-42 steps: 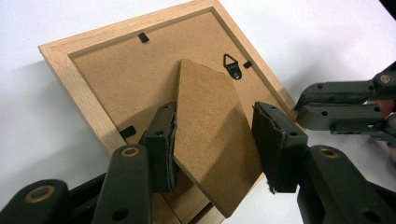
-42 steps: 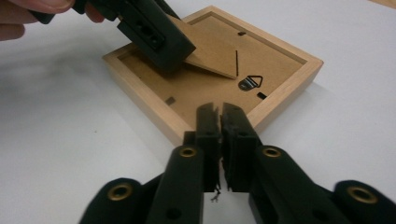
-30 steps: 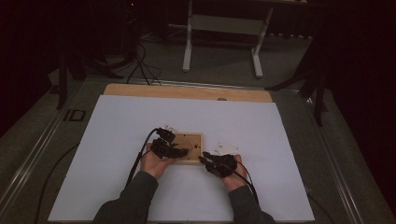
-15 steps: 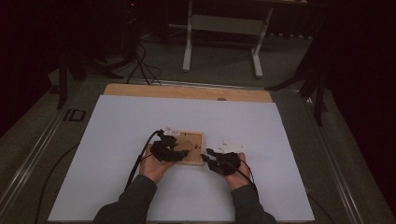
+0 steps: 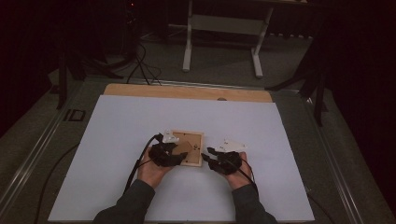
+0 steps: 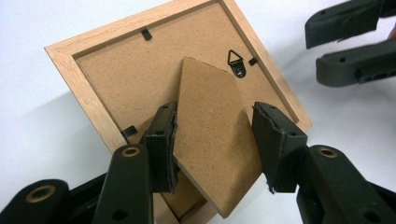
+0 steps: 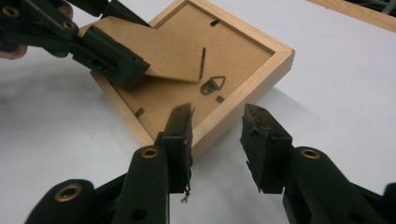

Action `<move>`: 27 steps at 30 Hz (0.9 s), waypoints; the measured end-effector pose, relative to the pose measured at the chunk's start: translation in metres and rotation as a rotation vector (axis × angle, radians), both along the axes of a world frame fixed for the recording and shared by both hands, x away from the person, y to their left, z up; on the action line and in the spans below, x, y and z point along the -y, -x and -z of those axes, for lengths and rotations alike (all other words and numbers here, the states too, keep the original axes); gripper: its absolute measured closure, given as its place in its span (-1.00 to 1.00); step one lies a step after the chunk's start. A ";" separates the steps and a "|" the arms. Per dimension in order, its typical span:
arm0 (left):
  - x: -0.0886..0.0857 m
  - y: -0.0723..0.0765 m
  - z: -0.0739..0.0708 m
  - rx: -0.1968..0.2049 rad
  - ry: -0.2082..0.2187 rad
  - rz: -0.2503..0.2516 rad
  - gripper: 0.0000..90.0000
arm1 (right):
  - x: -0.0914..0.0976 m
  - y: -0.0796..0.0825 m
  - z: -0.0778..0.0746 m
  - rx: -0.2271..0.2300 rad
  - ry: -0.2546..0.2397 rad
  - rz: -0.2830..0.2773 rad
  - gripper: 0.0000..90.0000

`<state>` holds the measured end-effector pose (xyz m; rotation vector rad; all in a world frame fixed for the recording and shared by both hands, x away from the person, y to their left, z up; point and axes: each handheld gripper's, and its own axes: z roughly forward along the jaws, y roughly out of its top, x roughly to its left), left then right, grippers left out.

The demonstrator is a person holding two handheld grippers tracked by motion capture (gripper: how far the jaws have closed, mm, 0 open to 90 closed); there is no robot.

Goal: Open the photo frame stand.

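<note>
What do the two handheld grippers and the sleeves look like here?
Both are black two-jaw tools. The left gripper has blocky jaws with brass-ringed pivot holes and worn, ragged pads; the right gripper matches, with a frayed pad edge. In the high view each carries a pale grey three-cornered plate and trails a black cable. Sleeves are dark and long.

Both forearms come in low, each hand wrapped around its tool. The left tool (image 6: 212, 135) holds its jaws apart, steady. The right tool (image 7: 217, 140), just beside it, has been opening its jaws, nothing pressed between them.
</note>
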<state>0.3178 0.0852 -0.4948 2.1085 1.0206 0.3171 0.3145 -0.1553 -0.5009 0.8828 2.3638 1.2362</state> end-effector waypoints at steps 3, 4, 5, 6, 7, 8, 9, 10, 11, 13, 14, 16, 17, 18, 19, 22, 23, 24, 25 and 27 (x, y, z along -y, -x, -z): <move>-0.002 0.002 -0.001 0.009 -0.004 0.004 0.19 | 0.001 0.000 -0.002 0.002 -0.001 0.004 0.38; -0.002 0.002 -0.001 0.012 -0.002 0.002 0.19 | 0.001 0.000 -0.003 0.001 -0.002 0.005 0.37; -0.002 0.003 -0.001 0.017 0.001 0.001 0.19 | 0.002 0.000 -0.004 0.003 -0.001 0.006 0.36; -0.003 0.003 0.000 0.021 0.000 0.001 0.19 | 0.002 0.000 -0.005 0.004 -0.001 0.005 0.36; -0.003 0.004 0.000 0.026 0.000 0.000 0.19 | 0.002 0.000 -0.007 0.004 -0.005 0.006 0.36; -0.003 0.005 0.001 0.031 0.000 0.000 0.19 | 0.002 -0.001 -0.008 0.007 -0.006 0.004 0.36; -0.003 0.006 0.001 0.034 -0.002 0.000 0.19 | 0.003 -0.001 -0.010 0.009 -0.005 0.004 0.35; -0.003 0.006 0.001 0.040 -0.007 0.003 0.20 | 0.003 -0.001 -0.011 0.012 -0.005 0.004 0.34; -0.003 0.007 0.001 0.044 -0.009 0.005 0.20 | 0.003 -0.002 -0.013 0.013 -0.008 0.002 0.34; -0.002 0.008 0.001 0.049 -0.012 0.005 0.20 | 0.004 -0.003 -0.016 0.018 -0.010 0.003 0.33; -0.002 0.009 0.001 0.053 -0.016 0.006 0.20 | 0.004 -0.004 -0.017 0.018 -0.013 0.004 0.33; -0.002 0.010 0.002 0.061 -0.014 0.003 0.20 | 0.005 -0.005 -0.021 0.022 -0.015 0.007 0.33; -0.002 0.010 0.002 0.064 -0.016 0.003 0.20 | 0.005 -0.006 -0.022 0.023 -0.017 0.009 0.33; -0.002 0.010 0.002 0.064 -0.016 0.003 0.20 | 0.005 -0.007 -0.024 0.022 -0.015 0.014 0.33; -0.002 0.011 0.002 0.067 -0.019 0.004 0.20 | 0.005 -0.008 -0.026 0.022 -0.018 0.018 0.32; -0.002 0.013 0.002 0.077 -0.019 0.004 0.20 | 0.004 -0.011 -0.032 0.018 -0.027 0.022 0.32; -0.002 0.014 0.002 0.083 -0.019 0.003 0.20 | 0.003 -0.012 -0.033 0.019 -0.028 0.021 0.32; -0.002 0.014 0.002 0.083 -0.019 0.003 0.20 | 0.002 -0.013 -0.035 0.019 -0.029 0.018 0.31; -0.002 0.015 0.003 0.089 -0.025 0.006 0.20 | 0.001 -0.014 -0.036 0.020 -0.029 0.020 0.31; -0.002 0.016 0.003 0.096 -0.028 0.007 0.20 | 0.000 -0.016 -0.039 0.023 -0.026 0.017 0.30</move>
